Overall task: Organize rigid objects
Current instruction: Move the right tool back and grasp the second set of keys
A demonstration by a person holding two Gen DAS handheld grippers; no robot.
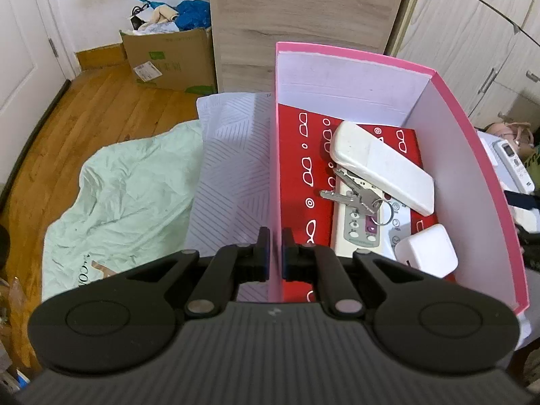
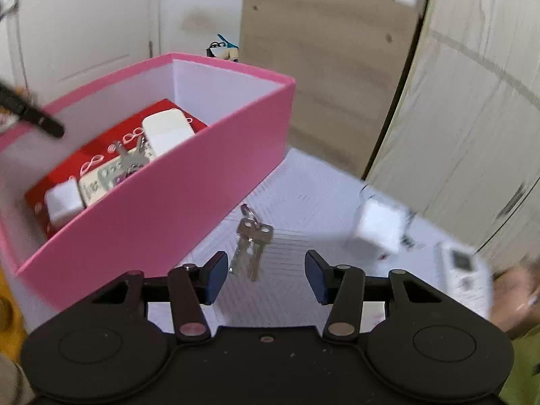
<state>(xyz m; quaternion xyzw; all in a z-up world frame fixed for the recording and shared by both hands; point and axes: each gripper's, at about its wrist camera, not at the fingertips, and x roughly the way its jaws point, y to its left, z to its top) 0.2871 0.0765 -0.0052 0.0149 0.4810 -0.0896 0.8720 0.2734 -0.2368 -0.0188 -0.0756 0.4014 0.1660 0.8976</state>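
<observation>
My left gripper (image 1: 276, 251) is shut on the left wall of the pink box (image 1: 274, 155). Inside lie a white case (image 1: 381, 165), a bunch of keys (image 1: 354, 195), a white remote (image 1: 357, 226) and a white charger block (image 1: 427, 253), on a red patterned bottom. In the right wrist view the pink box (image 2: 189, 182) stands at left. My right gripper (image 2: 265, 271) is open and empty, just above a second bunch of keys (image 2: 251, 239) on the white mat. A white cube charger (image 2: 378, 227) and a white remote (image 2: 467, 275) lie to the right, blurred.
A white striped mat (image 1: 229, 168) covers the surface beside a pale green sheet (image 1: 125, 185). A cardboard box (image 1: 168, 60) stands on the wooden floor. A wooden cabinet (image 2: 324, 50) and wardrobe doors (image 2: 472, 101) stand behind.
</observation>
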